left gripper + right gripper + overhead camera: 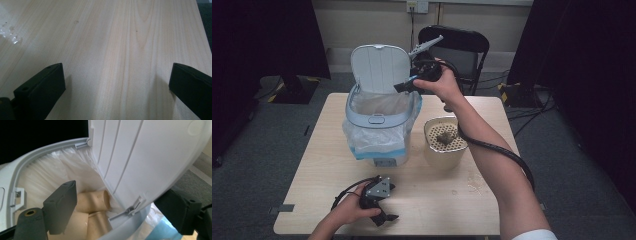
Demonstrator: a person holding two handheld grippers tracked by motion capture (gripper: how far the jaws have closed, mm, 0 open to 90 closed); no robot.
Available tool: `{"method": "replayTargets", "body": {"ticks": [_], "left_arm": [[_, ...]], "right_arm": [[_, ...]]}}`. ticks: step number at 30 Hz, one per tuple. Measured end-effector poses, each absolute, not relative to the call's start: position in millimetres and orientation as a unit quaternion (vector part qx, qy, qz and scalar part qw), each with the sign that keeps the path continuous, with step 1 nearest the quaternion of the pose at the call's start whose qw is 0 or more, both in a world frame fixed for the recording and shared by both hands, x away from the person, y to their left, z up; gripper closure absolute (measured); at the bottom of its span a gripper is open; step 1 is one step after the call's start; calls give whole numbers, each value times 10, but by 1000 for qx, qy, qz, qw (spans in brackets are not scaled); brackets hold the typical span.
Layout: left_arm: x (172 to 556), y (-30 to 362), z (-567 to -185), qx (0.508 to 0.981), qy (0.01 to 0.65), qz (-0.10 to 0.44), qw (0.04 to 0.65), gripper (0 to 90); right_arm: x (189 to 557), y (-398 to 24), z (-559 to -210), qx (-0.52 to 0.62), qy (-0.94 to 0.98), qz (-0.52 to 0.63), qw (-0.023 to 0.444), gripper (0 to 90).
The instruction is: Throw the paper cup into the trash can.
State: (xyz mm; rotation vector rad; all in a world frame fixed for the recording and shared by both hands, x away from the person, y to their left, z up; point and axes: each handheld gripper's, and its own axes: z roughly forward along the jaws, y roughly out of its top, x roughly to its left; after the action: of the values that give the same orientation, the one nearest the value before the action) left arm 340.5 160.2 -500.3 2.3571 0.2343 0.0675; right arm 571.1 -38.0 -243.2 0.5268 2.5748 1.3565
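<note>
- One pale wooden table (437, 200) is being shown from above, with a person's two forearms coming in from the bottom edge.
- One grey-white plastic bin (377, 117), lined with a translucent white bag, is standing on the table's left half; its one hinged lid (379, 67) is being held upright.
- Three beige paper cups (93, 201) are being seen lying on their sides inside the bin, touching one another.
- One cream round container with a perforated insert (444, 142) is sitting just right of the bin, with a dark clump resting on the insert.
- The right gripper (404, 86) is being held at the lid's right edge; in the right gripper view, its jaws are standing roughly half open on either side of the lid, and whether the pads are pressing on it cannot be told.
- The left gripper (384, 217) is being rested at the table's near edge, jaws spread wide with nothing between them.
- One black folding chair (462, 47) is standing behind the table.
- No writing is being made out.
</note>
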Motion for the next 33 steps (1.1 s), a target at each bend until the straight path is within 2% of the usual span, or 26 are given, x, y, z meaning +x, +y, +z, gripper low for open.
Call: {"method": "replayTargets", "body": {"ticks": [8,33], "left_arm": [[3405,1602,-5003,921,91,26,377,0],[3406,1603,-5003,922,91,26,377,0]], "right_arm": [[5713,-396,-2405,175,865,461,90,221],[5629,-357,-2259,145,860,479,97,203]]}}
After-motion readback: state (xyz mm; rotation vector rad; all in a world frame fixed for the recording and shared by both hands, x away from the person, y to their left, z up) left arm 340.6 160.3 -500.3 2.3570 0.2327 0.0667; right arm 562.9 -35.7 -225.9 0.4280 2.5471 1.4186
